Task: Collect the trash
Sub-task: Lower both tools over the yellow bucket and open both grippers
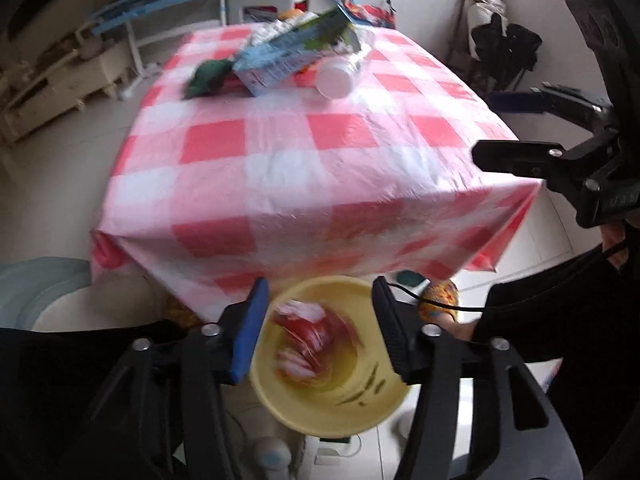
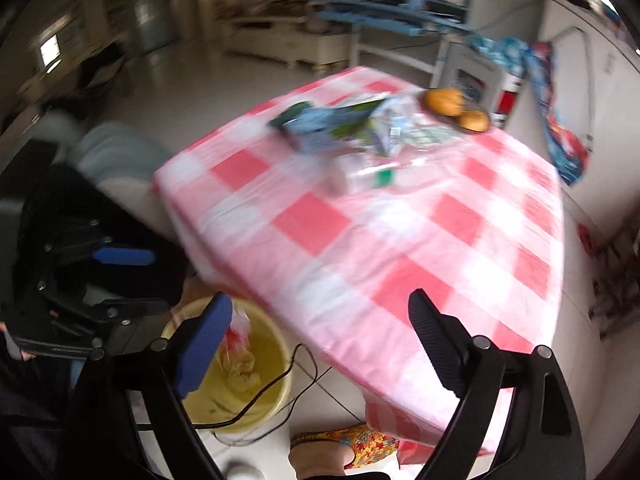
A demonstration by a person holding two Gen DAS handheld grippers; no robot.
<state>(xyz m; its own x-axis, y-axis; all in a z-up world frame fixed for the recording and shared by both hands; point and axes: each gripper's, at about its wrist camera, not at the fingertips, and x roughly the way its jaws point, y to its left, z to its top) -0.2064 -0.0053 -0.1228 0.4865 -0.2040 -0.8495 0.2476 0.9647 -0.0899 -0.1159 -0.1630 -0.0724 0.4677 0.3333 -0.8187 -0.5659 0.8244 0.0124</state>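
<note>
Yellow bin (image 1: 352, 412) on the floor at the table's (image 1: 280, 168) near edge. Left tongs (image 1: 320, 332) open above it, nothing gripped; blurred red-white wrapper (image 1: 308, 340) inside the bin. Right tongs (image 2: 320, 344) wide open, empty. Carton (image 1: 296, 52), bottle (image 1: 340, 74) far on table.

A table with a pink and white checked cloth (image 1: 320, 168) fills the middle of the room. Two orange round fruits (image 2: 456, 108) sit near its far edge. A foot in a bright flowery slipper (image 2: 352, 444) stands on the pale tiled floor (image 2: 180, 80) beside the table. A thin black cable (image 2: 288, 392) runs across the floor. Blue shelves (image 1: 152, 0) stand at the back
</note>
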